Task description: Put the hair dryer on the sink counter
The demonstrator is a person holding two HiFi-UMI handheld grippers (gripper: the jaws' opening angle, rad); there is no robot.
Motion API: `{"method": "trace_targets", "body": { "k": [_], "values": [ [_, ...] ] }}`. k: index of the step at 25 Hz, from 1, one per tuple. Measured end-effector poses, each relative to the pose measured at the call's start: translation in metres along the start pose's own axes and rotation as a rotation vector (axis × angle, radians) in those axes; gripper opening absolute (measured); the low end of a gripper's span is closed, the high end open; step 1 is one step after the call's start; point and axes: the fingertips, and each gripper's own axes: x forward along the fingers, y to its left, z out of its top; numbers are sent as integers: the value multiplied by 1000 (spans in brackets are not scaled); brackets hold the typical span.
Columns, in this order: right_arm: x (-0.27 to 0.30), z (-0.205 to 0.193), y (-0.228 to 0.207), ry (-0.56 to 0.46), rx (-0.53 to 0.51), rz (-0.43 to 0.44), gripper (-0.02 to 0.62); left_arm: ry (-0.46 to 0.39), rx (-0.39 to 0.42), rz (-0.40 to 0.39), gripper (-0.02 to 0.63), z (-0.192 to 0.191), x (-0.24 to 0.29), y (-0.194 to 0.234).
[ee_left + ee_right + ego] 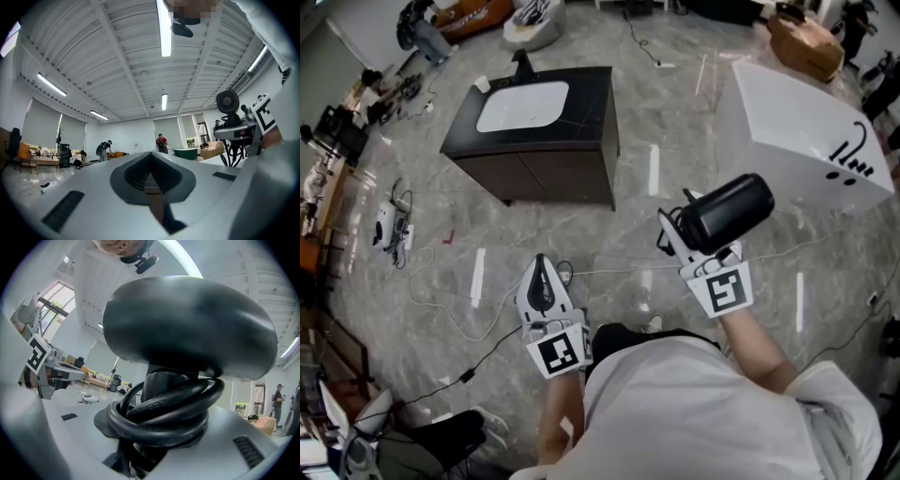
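Observation:
A black hair dryer point(727, 211) with its cord wound round the handle sits upright in my right gripper point(694, 232), whose jaws are closed on the handle. In the right gripper view the dryer's body point(187, 329) fills the top and the coiled cord point(164, 416) rests between the jaws. My left gripper point(542, 274) is held level beside it, jaws together, holding nothing. The sink counter point(592, 103), a dark vanity with a white basin point(523, 105) and a black faucet point(523, 64), stands on the floor some way ahead of both grippers.
A large white tub-like unit point(806, 131) stands to the right of the vanity. Cables point(441, 291) trail over the marble floor, with a white device point(389, 225) at the left. A cardboard box point(806, 42) and people sit farther off.

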Motion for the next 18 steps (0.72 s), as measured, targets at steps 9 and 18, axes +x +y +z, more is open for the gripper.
{"method": "trace_targets", "body": {
  "k": [9, 18],
  "values": [
    [5, -11, -12, 1, 43, 9, 212, 5, 7, -1, 3, -5, 13, -13],
    [44, -11, -28, 0, 35, -36, 212, -8, -5, -32, 3, -11, 67, 6]
  ]
}}
